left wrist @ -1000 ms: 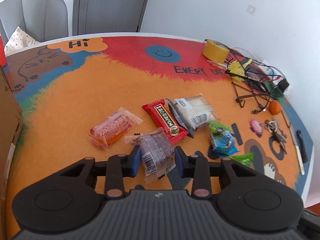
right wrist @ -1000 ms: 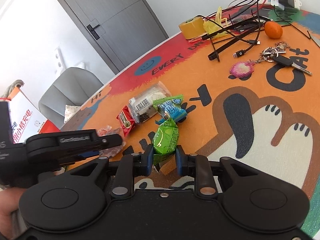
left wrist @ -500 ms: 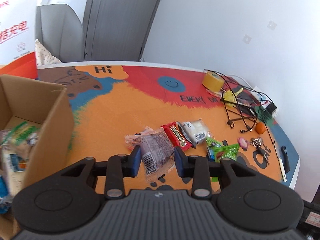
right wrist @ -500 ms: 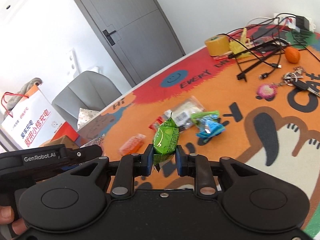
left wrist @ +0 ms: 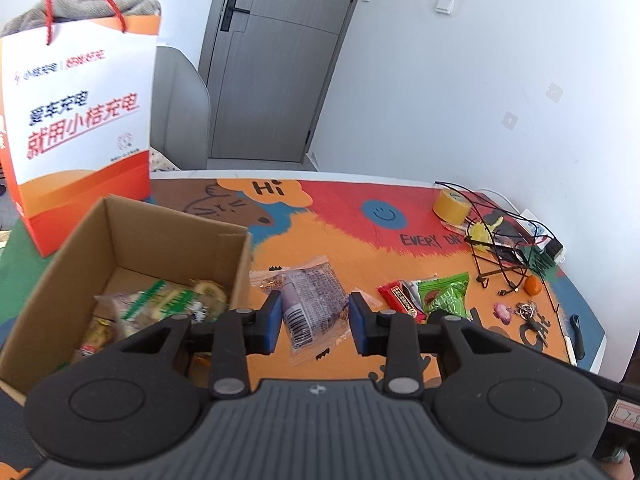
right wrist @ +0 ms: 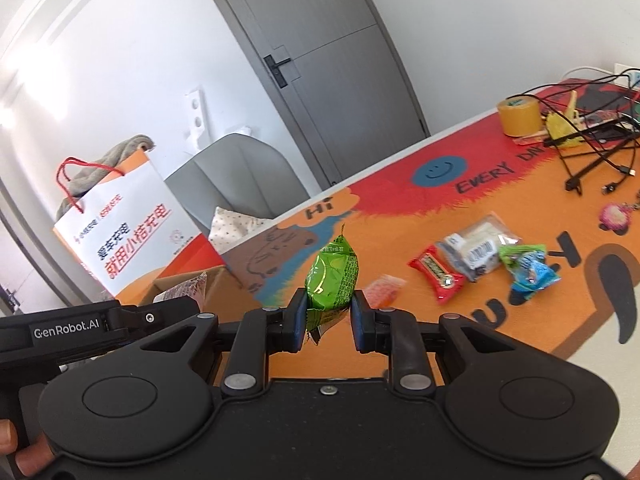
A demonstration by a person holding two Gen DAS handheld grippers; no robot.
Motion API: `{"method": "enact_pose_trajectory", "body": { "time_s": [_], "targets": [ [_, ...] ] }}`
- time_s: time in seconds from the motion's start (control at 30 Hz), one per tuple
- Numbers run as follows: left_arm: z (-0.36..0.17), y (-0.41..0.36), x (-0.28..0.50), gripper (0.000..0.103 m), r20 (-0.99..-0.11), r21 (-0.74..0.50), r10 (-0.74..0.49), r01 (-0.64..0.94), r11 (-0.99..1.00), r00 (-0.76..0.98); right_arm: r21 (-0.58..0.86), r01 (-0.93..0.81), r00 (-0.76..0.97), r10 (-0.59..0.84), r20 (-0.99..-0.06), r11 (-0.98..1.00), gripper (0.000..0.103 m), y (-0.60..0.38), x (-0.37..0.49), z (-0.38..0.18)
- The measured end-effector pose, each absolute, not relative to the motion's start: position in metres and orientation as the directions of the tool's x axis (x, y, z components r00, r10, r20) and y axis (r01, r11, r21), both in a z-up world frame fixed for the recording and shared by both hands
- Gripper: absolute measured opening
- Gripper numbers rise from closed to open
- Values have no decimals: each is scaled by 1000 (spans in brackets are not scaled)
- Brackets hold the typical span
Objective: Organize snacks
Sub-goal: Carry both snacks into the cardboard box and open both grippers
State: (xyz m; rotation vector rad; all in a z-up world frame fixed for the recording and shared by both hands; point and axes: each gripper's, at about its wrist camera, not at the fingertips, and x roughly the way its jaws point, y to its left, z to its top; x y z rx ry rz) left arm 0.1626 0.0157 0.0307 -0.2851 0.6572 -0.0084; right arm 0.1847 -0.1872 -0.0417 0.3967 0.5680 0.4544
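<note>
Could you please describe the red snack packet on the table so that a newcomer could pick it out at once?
Start at the colourful cartoon mat covering the table and find the loose snack cluster beyond the right gripper. The red snack packet lies flat at the cluster's left end, against a clear packet of white pieces. It alone is red, with a gold-trimmed dark label.

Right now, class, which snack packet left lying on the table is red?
The red packet with the gold-edged label, lying beside the clear packet; the blue-green one and the small orange one differ in colour.
</note>
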Motion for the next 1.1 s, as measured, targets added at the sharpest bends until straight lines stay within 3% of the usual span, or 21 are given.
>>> {"method": "enact_pose_trajectory", "body": {
  "time_s": [0.33,0.83,1.1],
  "targets": [
    [47,54,142,34,-574,-266,-60,-117,957,816,447,-379,729,559,-395,810,24,-145,175,-14],
    [42,121,128,34,-623,-230,33,-223,947,782,410,-484,665,630,-401,773,24,-72,173,7],
    [19,145,131,35,-671,-255,7,-240,937,742,397,-496,628,635,-450,772,24,-42,181,-7]
  ]
}}
